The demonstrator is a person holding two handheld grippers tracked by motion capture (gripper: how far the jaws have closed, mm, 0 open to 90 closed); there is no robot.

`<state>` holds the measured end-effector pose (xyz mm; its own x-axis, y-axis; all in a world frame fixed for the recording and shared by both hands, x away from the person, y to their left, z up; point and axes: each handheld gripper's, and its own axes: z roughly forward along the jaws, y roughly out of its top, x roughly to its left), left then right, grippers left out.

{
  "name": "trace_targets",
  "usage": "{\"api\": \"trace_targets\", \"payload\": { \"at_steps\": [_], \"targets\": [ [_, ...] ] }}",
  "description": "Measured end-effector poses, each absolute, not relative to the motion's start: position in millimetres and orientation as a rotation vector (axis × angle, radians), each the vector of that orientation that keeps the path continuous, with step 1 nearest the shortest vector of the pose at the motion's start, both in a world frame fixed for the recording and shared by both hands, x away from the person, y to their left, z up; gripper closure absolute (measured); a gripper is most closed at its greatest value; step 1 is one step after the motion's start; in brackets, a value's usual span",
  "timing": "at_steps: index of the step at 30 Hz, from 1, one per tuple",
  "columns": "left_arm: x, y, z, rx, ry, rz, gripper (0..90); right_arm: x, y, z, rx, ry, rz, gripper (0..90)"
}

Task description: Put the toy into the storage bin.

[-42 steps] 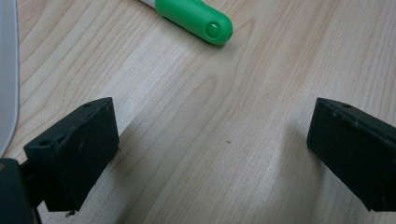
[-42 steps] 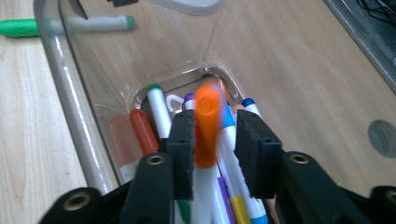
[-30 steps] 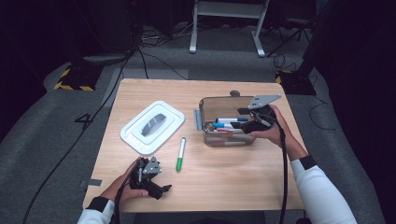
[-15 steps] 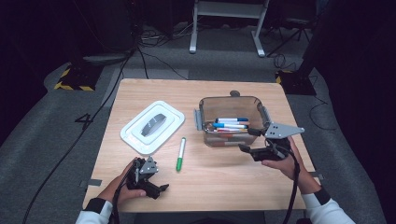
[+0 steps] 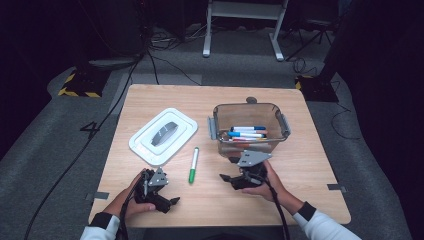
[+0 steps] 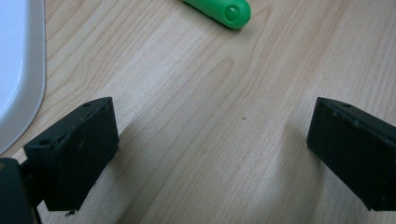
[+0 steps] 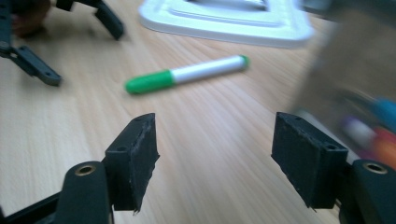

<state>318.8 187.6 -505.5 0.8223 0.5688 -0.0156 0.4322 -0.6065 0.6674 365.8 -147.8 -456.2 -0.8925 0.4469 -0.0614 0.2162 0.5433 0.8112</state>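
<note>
The table (image 5: 310, 165) is light wood with wavy grain lines. It stands on a grey carpet floor (image 5: 50, 150). Black cables (image 5: 75, 150) run over the floor, and a mat with yellow and black stripes (image 5: 77, 86) lies past the far left corner. The room behind is dark.

The green and silver marker pen (image 5: 193, 164) lies flat on the table, near the middle. Its green cap end points toward me and its silver body points away, with a little green tip at the far end. Nothing touches it. It lies between the flat white plastic lid (image 5: 163, 135) on its left and the clear brown plastic box (image 5: 250, 127) on its right. The box has more colored pens (image 5: 247, 133) inside; in my right gripper view they are a blur, so I cannot tell how many.

My right gripper (image 7: 212, 161) is low over the table, just in front of the box. Its jaws are wide apart with only bare wood between them, and the pen lies ahead of them.

My left gripper (image 6: 210, 158) is near the front left of the table. Its jaws are wide too, and they hold nothing. The pen's green end is just past them.
</note>
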Motion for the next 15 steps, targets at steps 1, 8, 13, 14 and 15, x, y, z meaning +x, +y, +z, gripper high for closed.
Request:
{"api": "trace_targets", "payload": {
  "at_steps": [1,8,13,14,15],
  "targets": [
    [318.8,187.6,-505.5,2.315,0.730,0.259,2.5,365.3,-138.7,-458.0,0.539,2.529,1.274,31.3],
    [318.6,187.6,-505.6,2.315,0.730,0.259,2.5,372.3,-87.0,-470.7,0.543,2.549,1.296,30.4],
    [317.3,188.4,-505.6,2.313,0.736,0.261,2.5,379.6,-63.8,-478.8,0.569,2.533,1.299,28.7],
    [316.9,188.7,-505.6,2.313,0.738,0.261,2.6,380.9,-60.0,-480.9,0.571,2.533,1.293,28.5],
    [316.4,188.9,-505.6,2.312,0.740,0.262,2.6,382.1,-56.9,-483.0,0.580,2.533,1.290,28.5]
  ]
}}
